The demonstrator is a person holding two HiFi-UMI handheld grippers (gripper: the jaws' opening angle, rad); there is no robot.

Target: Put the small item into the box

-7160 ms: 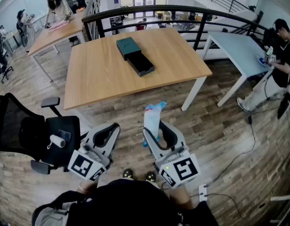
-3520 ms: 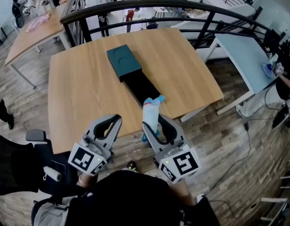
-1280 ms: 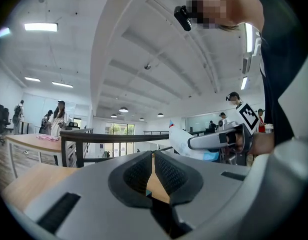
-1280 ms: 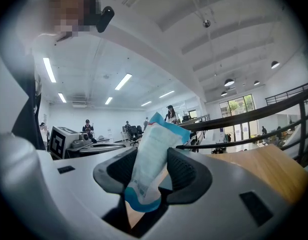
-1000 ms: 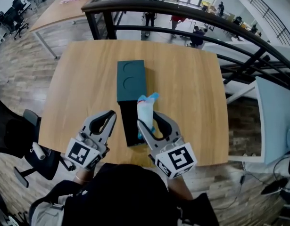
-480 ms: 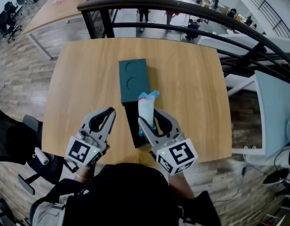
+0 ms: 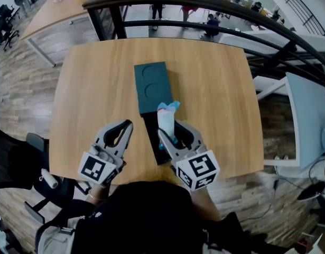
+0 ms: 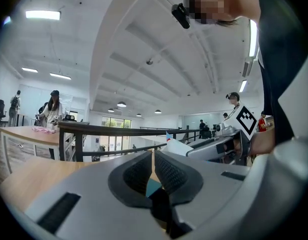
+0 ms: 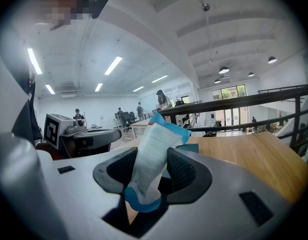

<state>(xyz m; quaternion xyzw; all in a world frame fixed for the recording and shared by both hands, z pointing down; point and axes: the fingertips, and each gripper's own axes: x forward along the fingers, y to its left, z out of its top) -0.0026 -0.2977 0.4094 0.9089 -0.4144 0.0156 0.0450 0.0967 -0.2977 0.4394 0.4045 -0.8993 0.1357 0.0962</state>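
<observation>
Right gripper (image 7: 171, 133) clenched on pouch (image 7: 165, 116) mid-body, over box (image 7: 151, 86); pouch looks light, soft, crinkly (may sag, slip); left gripper (image 7: 126, 127) closed, empty, left of box.

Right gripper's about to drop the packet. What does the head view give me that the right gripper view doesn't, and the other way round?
Only the head view shows the whole box, its dark tray slid open, seemingly just under the right gripper. Only the right gripper view shows the jaws pinching the packet at its lower half, with the top sticking up free; of the box it catches just a teal sliver. Both show the packet, the wooden table and the left gripper, closed and empty.
</observation>
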